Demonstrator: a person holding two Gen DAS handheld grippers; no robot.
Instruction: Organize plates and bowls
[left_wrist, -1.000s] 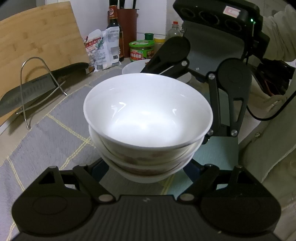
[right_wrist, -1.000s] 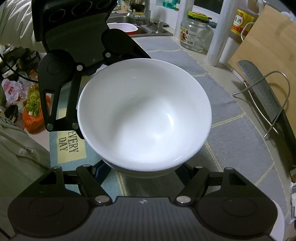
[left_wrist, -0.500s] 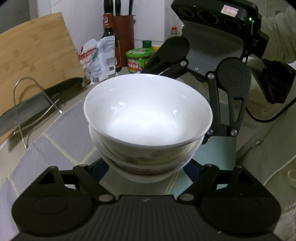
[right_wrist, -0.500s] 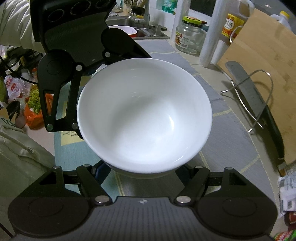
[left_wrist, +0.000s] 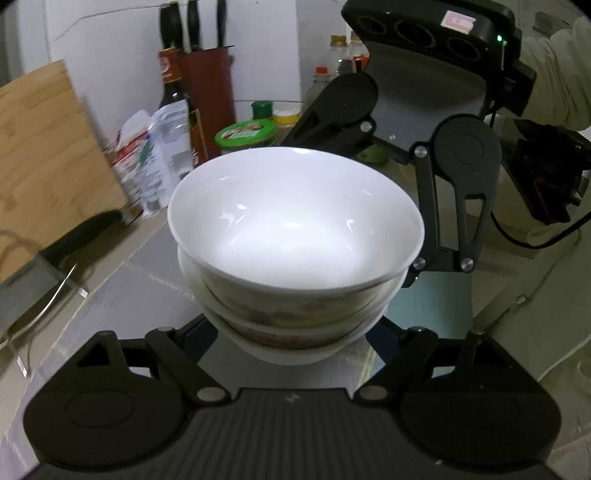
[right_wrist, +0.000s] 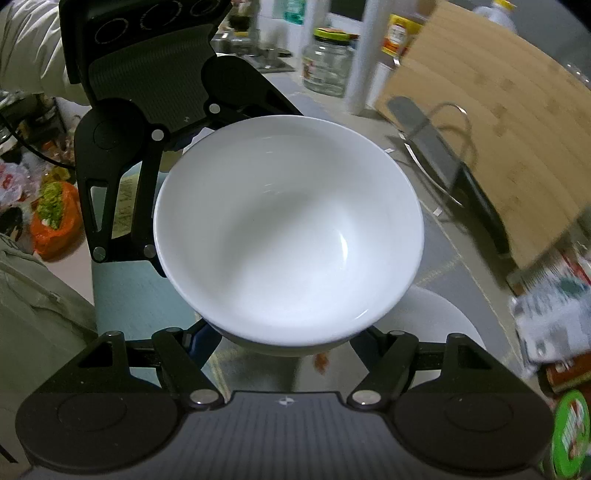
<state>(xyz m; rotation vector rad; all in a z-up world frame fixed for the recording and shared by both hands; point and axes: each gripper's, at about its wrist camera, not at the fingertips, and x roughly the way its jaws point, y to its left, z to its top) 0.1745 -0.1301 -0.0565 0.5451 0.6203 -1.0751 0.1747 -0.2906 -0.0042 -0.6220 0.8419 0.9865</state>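
Observation:
A stack of three white bowls (left_wrist: 295, 229) with red flower patterns on the outside hangs above the counter, carried between both grippers. My left gripper (left_wrist: 295, 343) is shut on the bottom of the stack from the near side, its fingertips hidden under the bowls. Opposite it, my right gripper (left_wrist: 417, 155) grips the far side. In the right wrist view the bowls (right_wrist: 288, 229) fill the middle, with my right gripper (right_wrist: 288, 343) shut below them and the left gripper (right_wrist: 147, 122) beyond. A white plate (right_wrist: 443, 321) lies on the counter under the stack, lower right.
A bamboo cutting board (left_wrist: 48, 155) leans at the left, with a cleaver on a wire stand (left_wrist: 29, 280) before it. Behind the bowls are a knife block (left_wrist: 207, 92), a dark bottle (left_wrist: 173, 85), a crumpled packet (left_wrist: 155, 155) and a green-lidded jar (left_wrist: 245, 134). A glass jar (right_wrist: 328, 62) stands farther off.
Both grippers have carried the bowl stack together along the counter toward the knife block and jars. The cleaver stand has slid back, and a white plate has come into view beneath the stack.

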